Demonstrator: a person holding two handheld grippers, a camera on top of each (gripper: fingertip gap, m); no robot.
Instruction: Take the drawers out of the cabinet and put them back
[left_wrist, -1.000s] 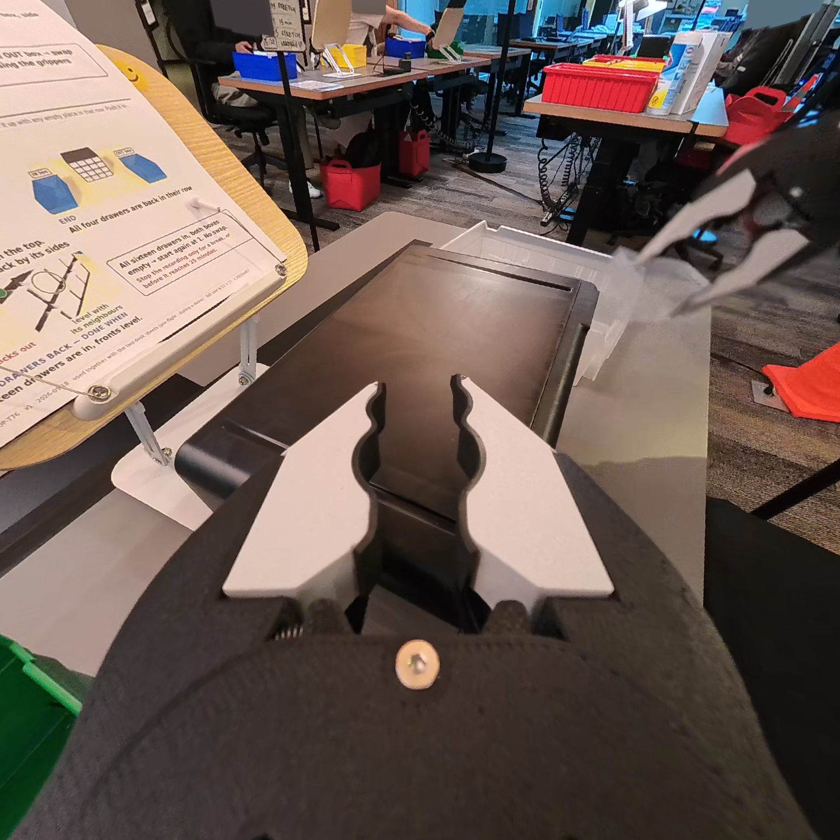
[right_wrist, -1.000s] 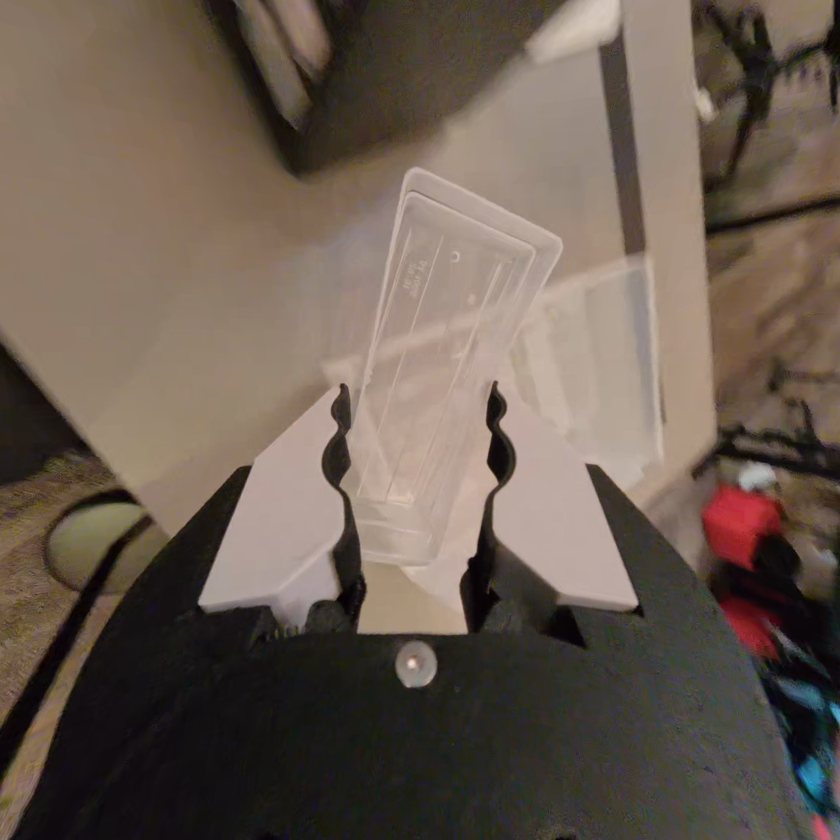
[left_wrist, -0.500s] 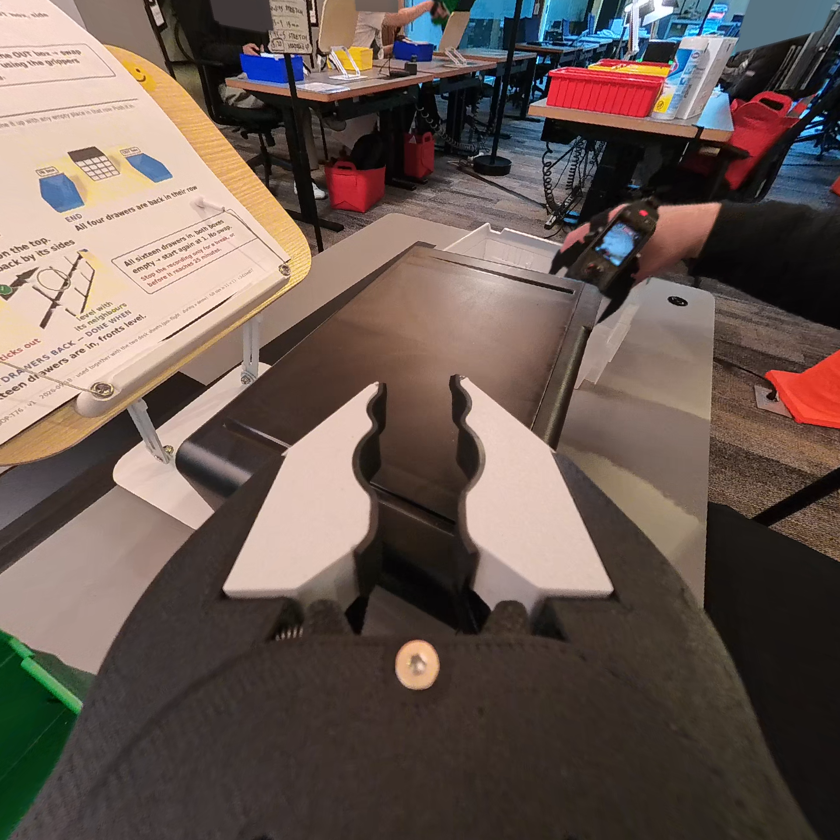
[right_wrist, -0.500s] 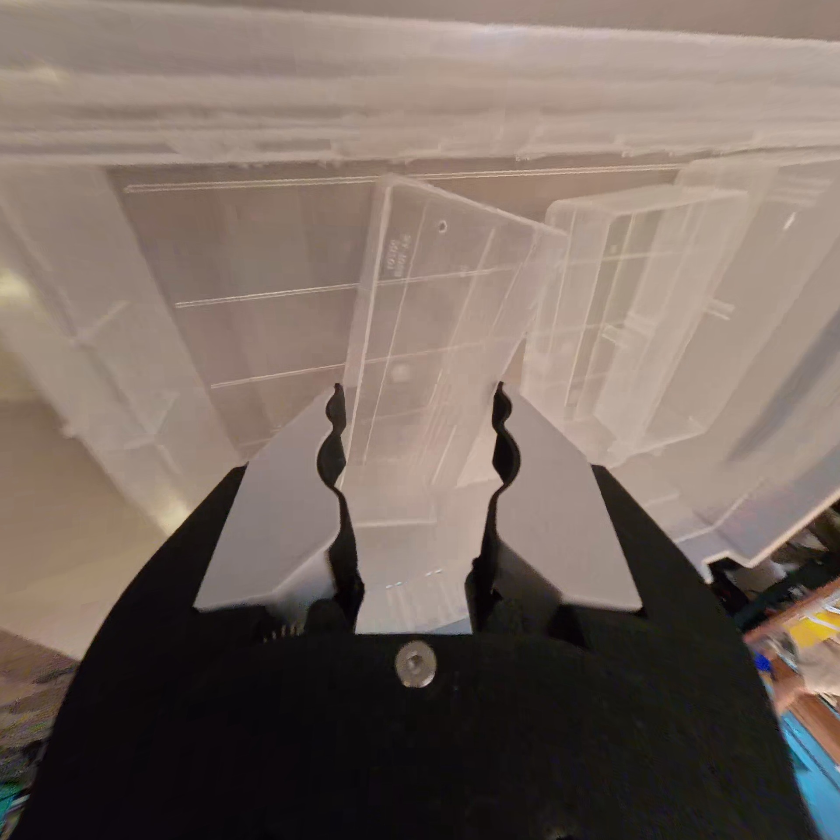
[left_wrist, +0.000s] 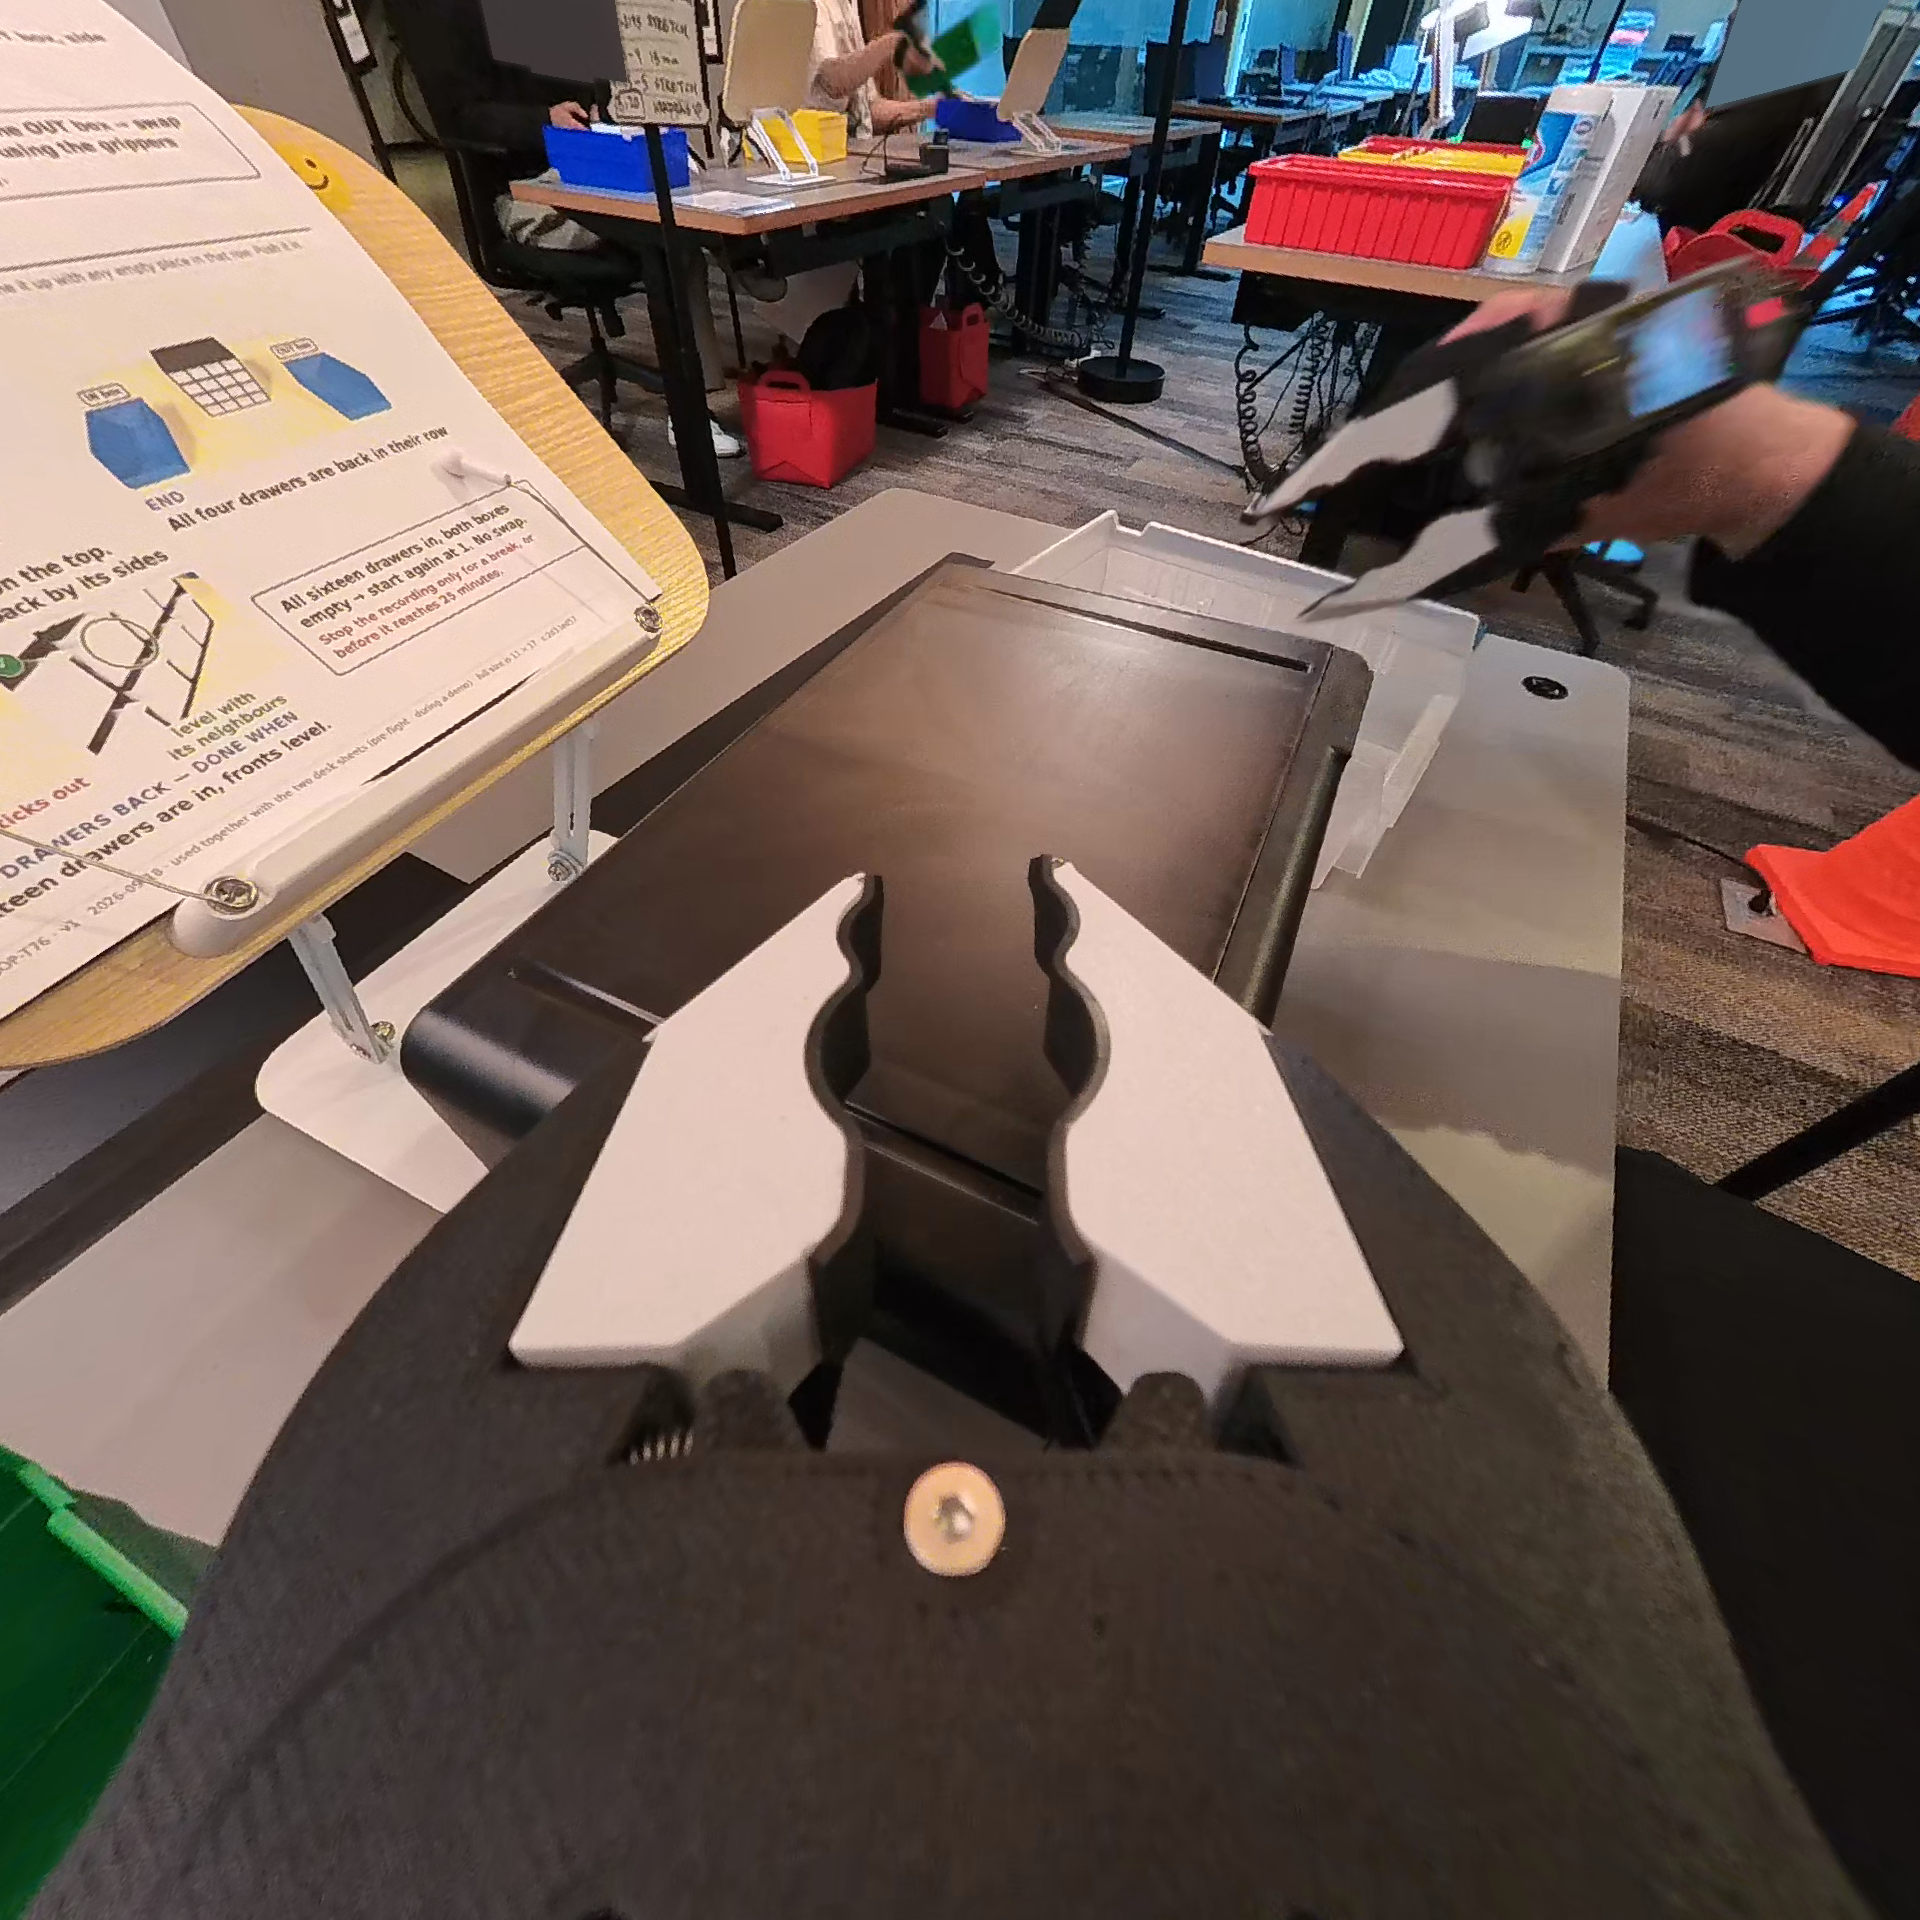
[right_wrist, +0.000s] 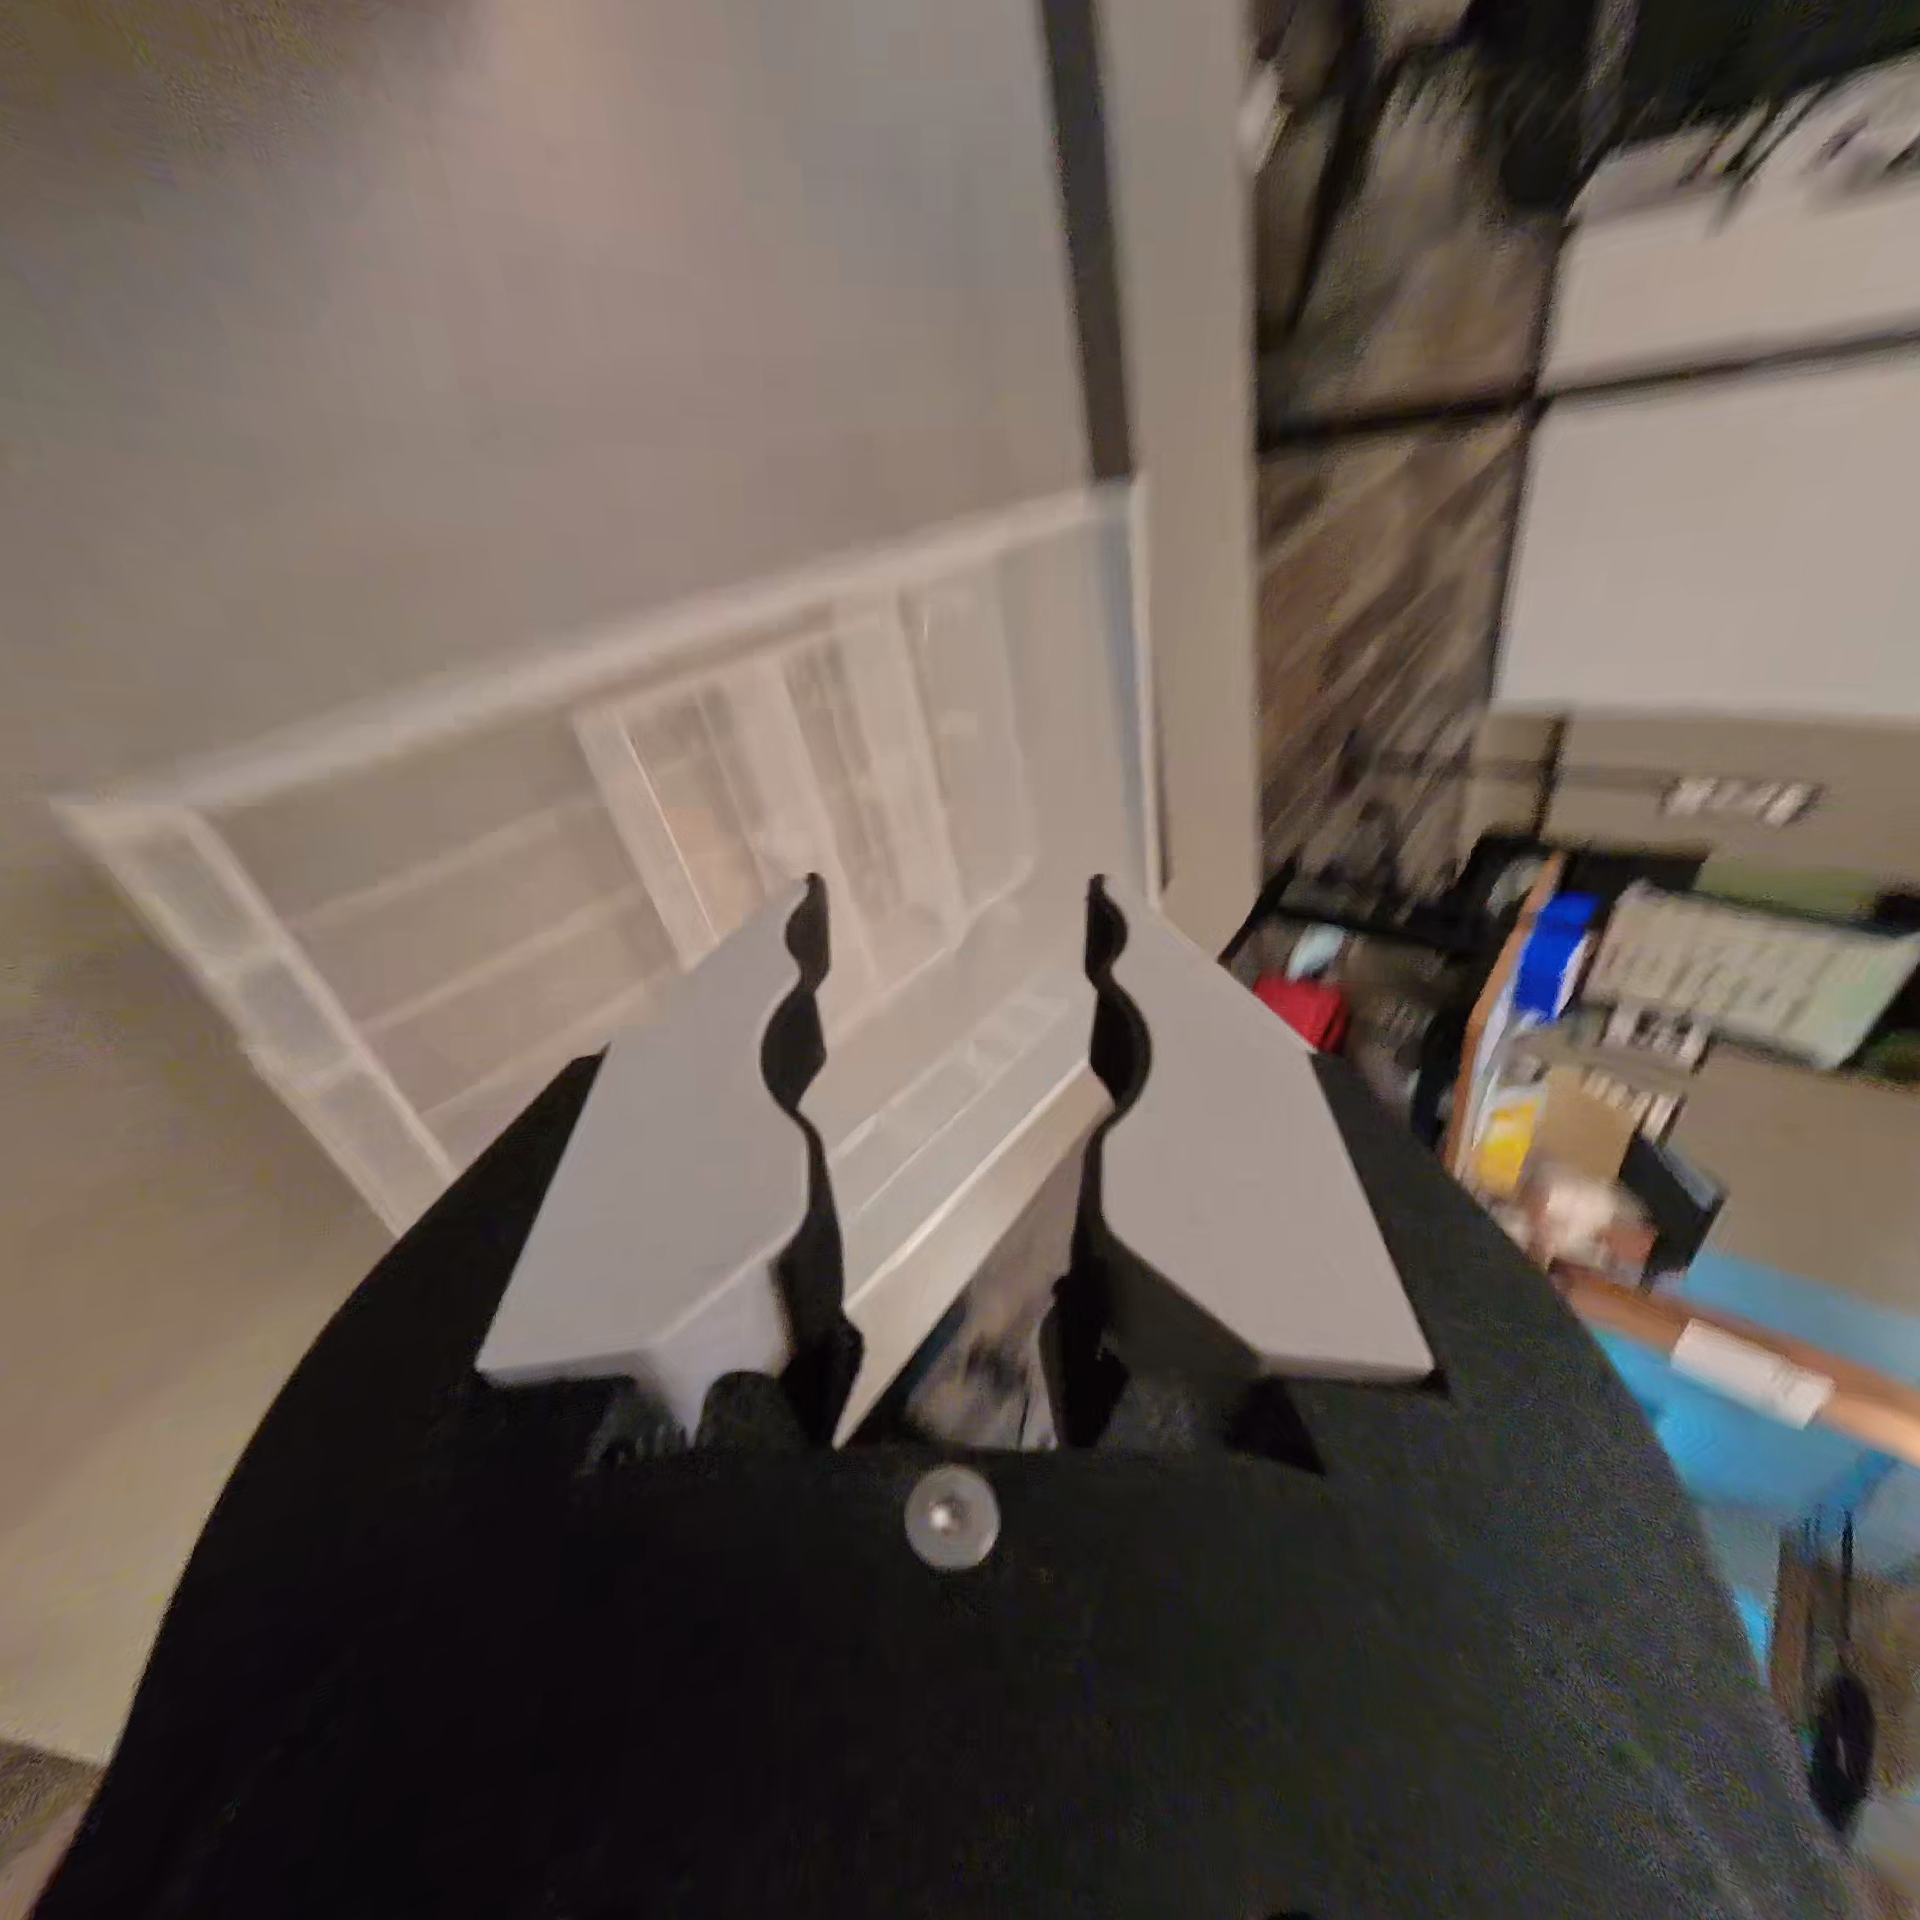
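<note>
Right gripper (right_wrist: 951, 914) was what I watched most: its jaws stood apart with nothing between them, and in the left view it (left_wrist: 1340, 556) hung in the air just above the clear bin (left_wrist: 1392, 665) behind the cabinet (left_wrist: 997, 769). In its own blurred view I could make out at least two clear drawers (right_wrist: 821, 769) lying in that bin (right_wrist: 312, 935), so I judged a drawer had been dropped off and the next one had to be fetched. My left gripper (left_wrist: 954, 904) was also parted and held nothing, poised over the near edge of the black cabinet top, with the desk (left_wrist: 1475, 1039) beyond

To do the fetch well, I reckoned the right gripper should swing round to the cabinet front (which neither camera showed, so I could not tell how many drawers remained inside). I would come in level with the drawer, close on its sides rather than its lip, and pull straight out without twisting, since clear thin plastic looked likely to bind or slip. I would keep the left gripper pressing down on the cabinet top to stop it sliding toward me, and keep clear of the instruction board (left_wrist: 312, 499) at the left
</note>
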